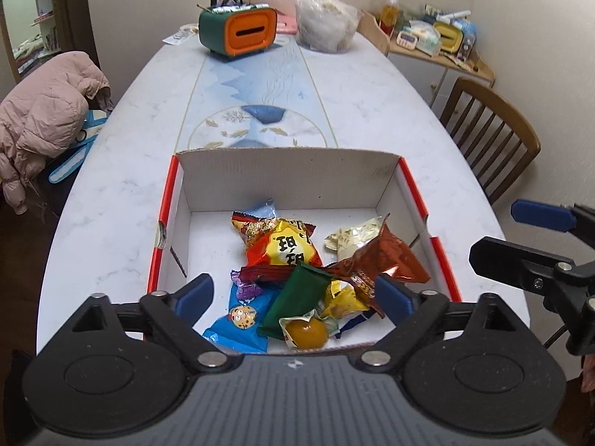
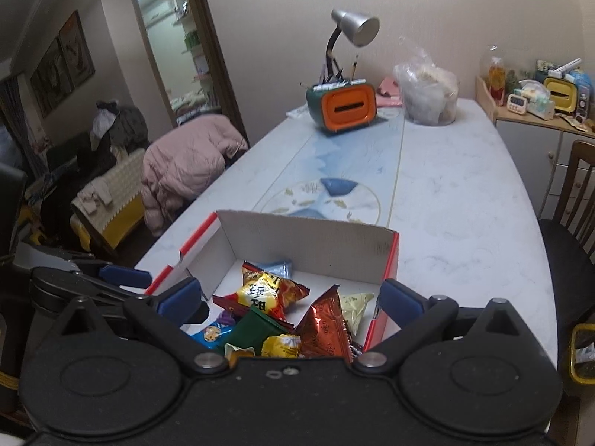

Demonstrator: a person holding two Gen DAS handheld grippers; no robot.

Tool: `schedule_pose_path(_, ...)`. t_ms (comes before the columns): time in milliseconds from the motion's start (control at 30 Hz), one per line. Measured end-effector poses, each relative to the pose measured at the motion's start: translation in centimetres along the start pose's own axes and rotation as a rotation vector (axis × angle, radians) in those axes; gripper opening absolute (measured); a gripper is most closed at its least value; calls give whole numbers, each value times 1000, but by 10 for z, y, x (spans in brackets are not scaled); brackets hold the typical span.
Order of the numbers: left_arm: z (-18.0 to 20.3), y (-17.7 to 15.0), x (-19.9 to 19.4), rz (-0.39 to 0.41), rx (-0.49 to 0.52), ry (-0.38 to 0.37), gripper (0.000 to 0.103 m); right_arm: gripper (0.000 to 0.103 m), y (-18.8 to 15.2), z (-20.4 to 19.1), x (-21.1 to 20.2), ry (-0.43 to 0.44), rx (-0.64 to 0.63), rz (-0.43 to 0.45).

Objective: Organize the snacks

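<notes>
Snacks (image 1: 293, 271) lay heaped in the cardboard box (image 1: 290, 174) on the desk (image 1: 372, 111), apparently gathered there for tidiness; left gripper (image 1: 295, 293) and right gripper (image 2: 290, 297) hung above, jaws apart, holding nothing.

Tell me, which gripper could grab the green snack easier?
Probably left: the left gripper is open right above the green snack. The right gripper is open too, but sits nearer the box's side.
</notes>
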State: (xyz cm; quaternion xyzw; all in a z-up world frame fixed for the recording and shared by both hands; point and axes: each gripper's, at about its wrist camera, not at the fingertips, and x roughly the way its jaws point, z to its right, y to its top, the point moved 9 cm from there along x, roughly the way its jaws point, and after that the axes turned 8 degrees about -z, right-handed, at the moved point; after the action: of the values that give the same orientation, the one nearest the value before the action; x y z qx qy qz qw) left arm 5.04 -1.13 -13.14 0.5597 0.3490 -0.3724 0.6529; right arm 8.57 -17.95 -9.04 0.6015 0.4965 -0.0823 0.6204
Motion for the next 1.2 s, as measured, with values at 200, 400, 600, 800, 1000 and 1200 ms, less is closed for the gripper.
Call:
schedule_pose_path(200, 2, -9, -24, 52, -1, 16, 98, 103, -14, -7, -14, -26, 19, 25)
schedule_pose_path(400, 1, -14, -44, 99, -9, 21, 98, 103, -19, -12, -25, -55, 40, 61)
schedule_pose_path(600, 4, -18, -54, 102, -17, 18, 98, 103, -19, -15, -31, -63, 50, 65)
schedule_pose_path(800, 6, -22, -62, 122, -21, 36, 98, 103, -23, -17, -35, -81, 57, 74)
schedule_pose_path(1000, 10, -26, -60, 106, -14, 34, 98, 103, -27, -20, -37, -75, 57, 79)
schedule_pose_path(1200, 13, -29, -60, 105, -8, 27, 98, 103, -28, -18, -36, -80, 72, 72)
